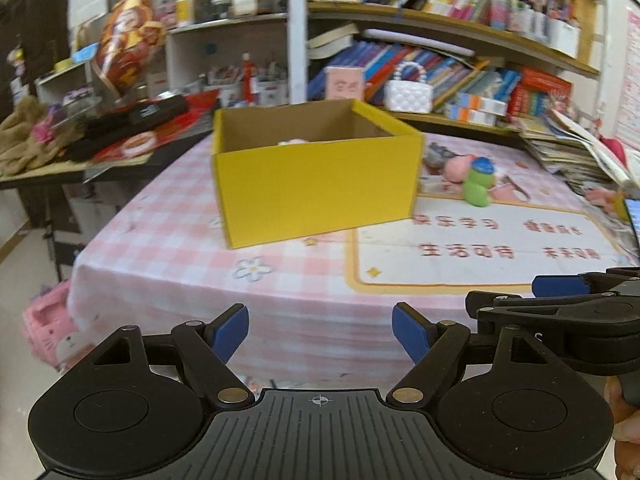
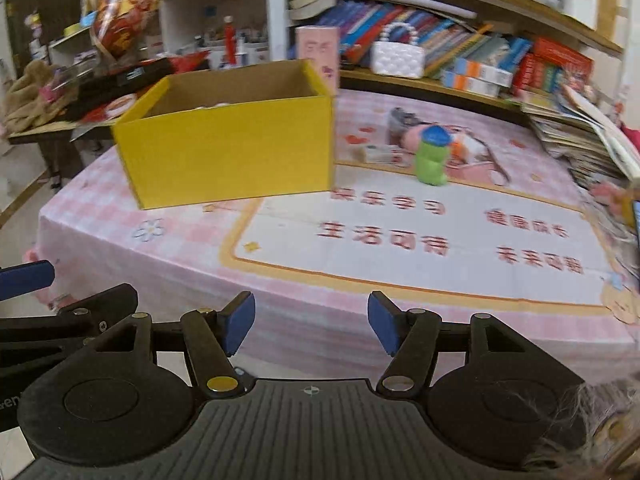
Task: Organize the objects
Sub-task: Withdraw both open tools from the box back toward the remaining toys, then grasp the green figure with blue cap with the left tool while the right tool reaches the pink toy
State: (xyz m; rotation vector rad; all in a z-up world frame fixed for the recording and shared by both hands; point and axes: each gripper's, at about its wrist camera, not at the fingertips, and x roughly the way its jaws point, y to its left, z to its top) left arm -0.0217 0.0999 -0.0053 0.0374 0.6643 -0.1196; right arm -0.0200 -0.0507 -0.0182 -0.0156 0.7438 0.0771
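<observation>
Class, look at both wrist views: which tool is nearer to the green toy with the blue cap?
Right, probably. The right tool faces the green toy almost head-on; the left tool sits further left, before the yellow box.

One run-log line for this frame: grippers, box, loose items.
left gripper: open, empty | right gripper: open, empty | yellow box: open-topped, on table | green toy: upright, right of box, untouched

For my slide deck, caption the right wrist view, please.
Open right gripper faces a yellow box and green toy on a pink checked tablecloth.
</observation>
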